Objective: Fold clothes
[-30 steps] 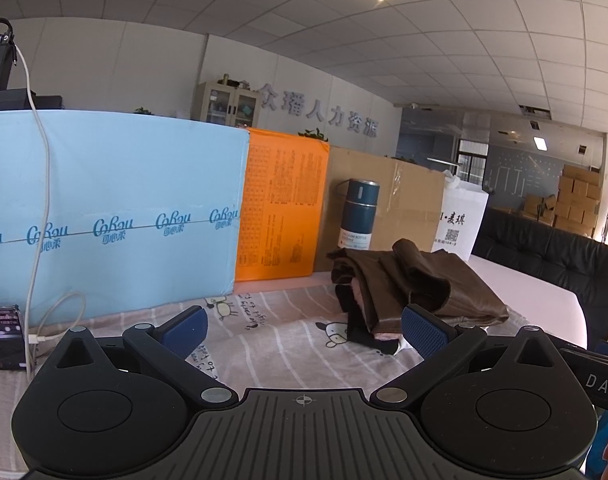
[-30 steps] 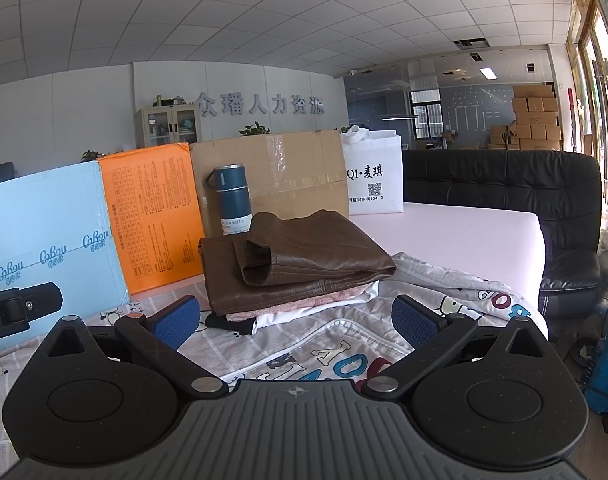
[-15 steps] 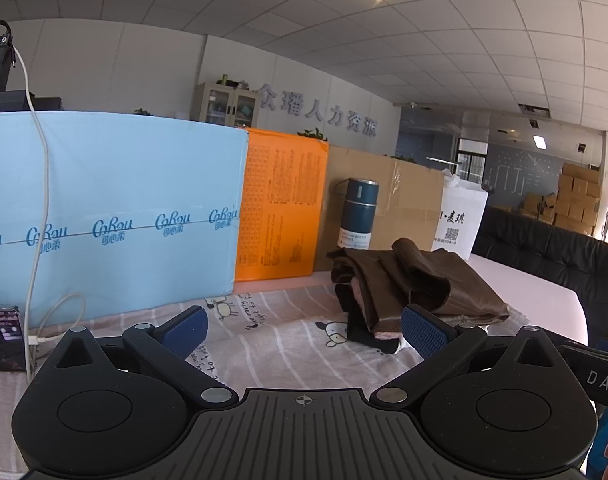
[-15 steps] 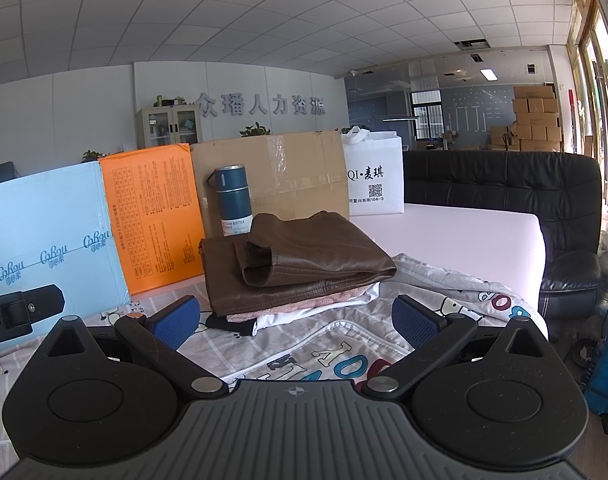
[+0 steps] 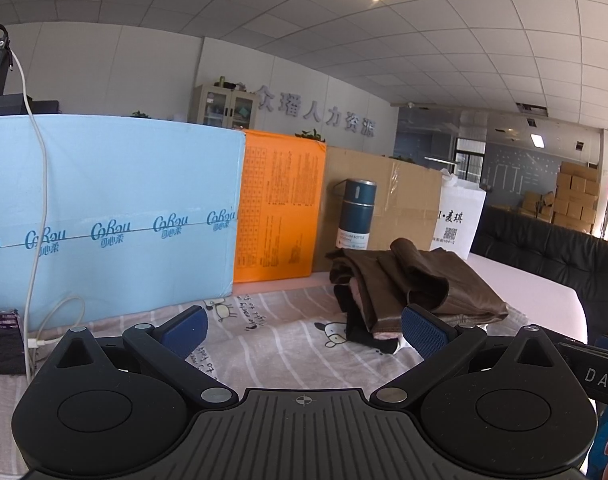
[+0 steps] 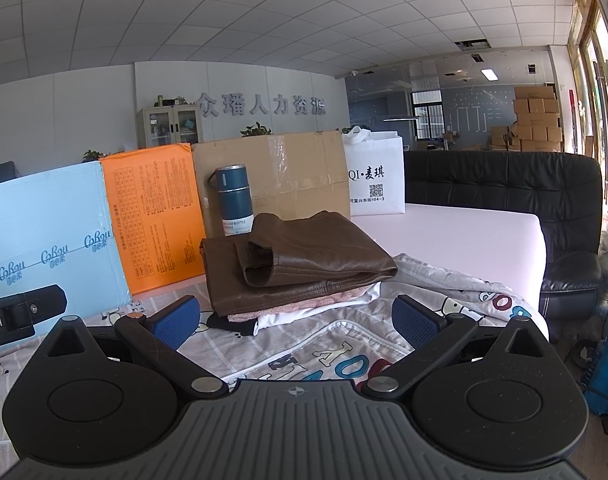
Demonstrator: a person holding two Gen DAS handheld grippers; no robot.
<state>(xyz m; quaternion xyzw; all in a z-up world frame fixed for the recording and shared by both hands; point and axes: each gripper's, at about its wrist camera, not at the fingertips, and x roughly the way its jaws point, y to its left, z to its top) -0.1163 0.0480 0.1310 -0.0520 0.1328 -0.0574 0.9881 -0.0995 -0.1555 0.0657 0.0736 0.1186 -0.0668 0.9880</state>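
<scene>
Both grippers are held released over a cartoon-print sheet, with folded clothes stacked ahead.

"CoRou" is read on the blue box [image 5: 111, 216], "VACUUM BOTTLE" on the teal flask [image 6: 232, 200], "QI·麦琪" on the white bag [image 6: 374, 176]. The left gripper [image 5: 304, 326] and right gripper [image 6: 295, 316] are spread wide and empty. The folded clothes [image 6: 295, 264], brown on top, are stacked by the sheet [image 6: 304, 348] far edge; bare sheet is left before them. The lower layers are mostly hidden.
</scene>
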